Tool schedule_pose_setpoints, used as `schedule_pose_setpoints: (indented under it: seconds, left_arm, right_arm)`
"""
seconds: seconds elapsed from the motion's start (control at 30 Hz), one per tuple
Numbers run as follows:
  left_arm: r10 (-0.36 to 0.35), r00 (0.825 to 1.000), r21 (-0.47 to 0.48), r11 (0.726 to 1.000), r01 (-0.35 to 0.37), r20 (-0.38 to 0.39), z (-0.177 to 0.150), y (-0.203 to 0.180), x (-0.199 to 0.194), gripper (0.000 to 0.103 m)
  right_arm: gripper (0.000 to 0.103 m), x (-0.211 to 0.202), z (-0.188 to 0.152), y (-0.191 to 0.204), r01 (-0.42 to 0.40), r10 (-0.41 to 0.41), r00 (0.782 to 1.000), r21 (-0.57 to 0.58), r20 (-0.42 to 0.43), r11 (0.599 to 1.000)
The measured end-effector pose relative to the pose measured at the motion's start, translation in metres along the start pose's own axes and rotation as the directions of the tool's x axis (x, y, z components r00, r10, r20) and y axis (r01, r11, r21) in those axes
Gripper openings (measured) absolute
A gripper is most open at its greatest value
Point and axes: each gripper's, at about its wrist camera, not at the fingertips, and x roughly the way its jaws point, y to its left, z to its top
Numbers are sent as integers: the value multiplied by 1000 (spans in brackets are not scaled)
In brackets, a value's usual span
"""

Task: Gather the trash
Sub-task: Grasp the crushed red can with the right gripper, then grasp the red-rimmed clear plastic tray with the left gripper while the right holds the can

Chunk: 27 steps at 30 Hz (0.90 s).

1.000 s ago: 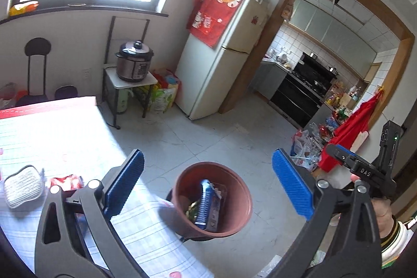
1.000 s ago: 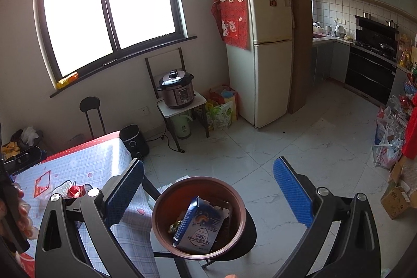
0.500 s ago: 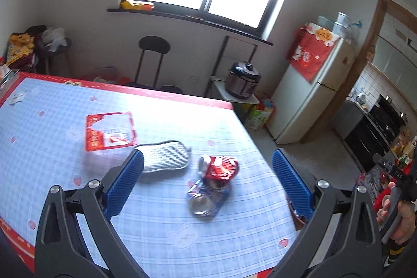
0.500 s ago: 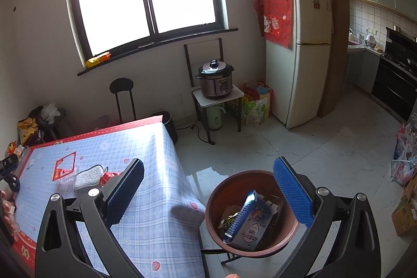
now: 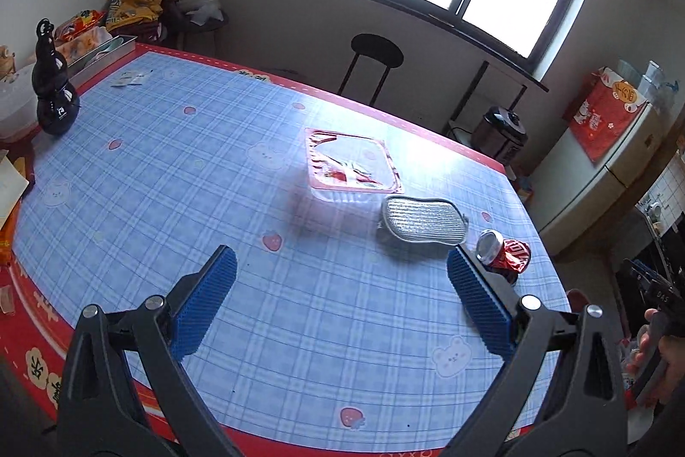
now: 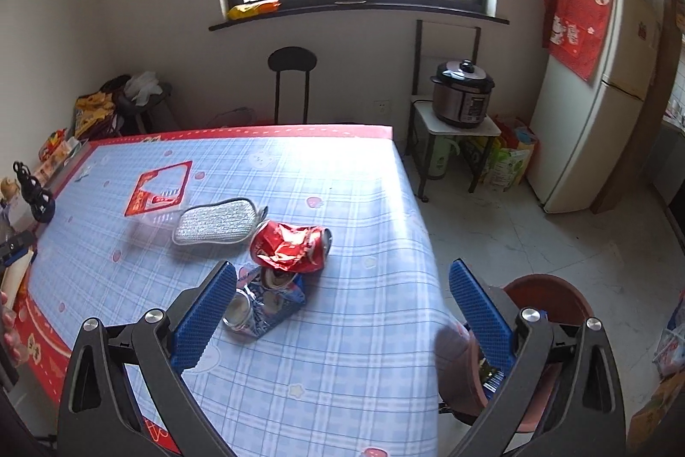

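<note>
Trash lies clustered toward the right end of the blue checked tablecloth (image 6: 342, 350), close to the edge where the brown round plastic bin (image 6: 552, 298) waits on the floor just beside the table; that placing looks sensible, since each piece would need only a short carry over the edge. In the right wrist view, the crushed red drink can (image 6: 291, 247) lies on its side, touching the flattened blue-and-white can (image 6: 265, 303) just nearer the camera. A silver-grey woven scouring pad (image 6: 216, 221) sits just left of the red can, and a clear plastic tray with a red rim (image 6: 158, 189) lies farther left, next to the pad. Whether the pad counts as trash I cannot tell.

Above the near right part of the table, the right gripper (image 6: 342, 311) hangs tilted downward, its blue ribbed fingers spread wide and empty, the left finger just beside the blue-and-white can. My guess is that this can or the red one is the next pick. From the near side, the left gripper (image 5: 340, 303) looks across the table, likewise spread wide with nothing between its fingers, over bare cloth well short of the tray. At the right edge of the left wrist view, a hand (image 5: 663, 354) grips the other tool's handle.
</note>
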Motion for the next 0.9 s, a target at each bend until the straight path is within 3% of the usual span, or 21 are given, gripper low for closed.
schedule_pose_setpoints:
  seconds: [0.17, 0.27, 0.5, 0.67, 0.73, 0.9]
  left_arm:
    - [28, 999, -54, 998, -29, -25, 2, 46, 21, 97]
    - [41, 998, -82, 996, -45, -45, 4, 71, 34, 97]
    - [61, 996, -106, 992, -68, -72, 15, 108, 56, 97]
    - [40, 996, -104, 993, -48, -84, 21, 114, 69, 97]
    - [28, 995, -99, 994, -38, -92, 22, 112, 75, 97]
    - [-13, 994, -92, 996, 3, -110, 26, 104, 92, 97]
  right_arm:
    - [97, 75, 7, 51, -25, 16, 997, -108, -81, 994]
    - [97, 120, 9, 74, -8, -13, 991, -154, -135, 988]
    - [76, 198, 10, 101, 72, -121, 963, -203, -240, 977]
    - [51, 219, 11, 96, 109, -142, 947, -128, -288, 986]
    - [32, 219, 10, 93, 104, -128, 945, -94, -300, 990]
    - [27, 202, 13, 94, 88, -108, 963, -89, -246, 992]
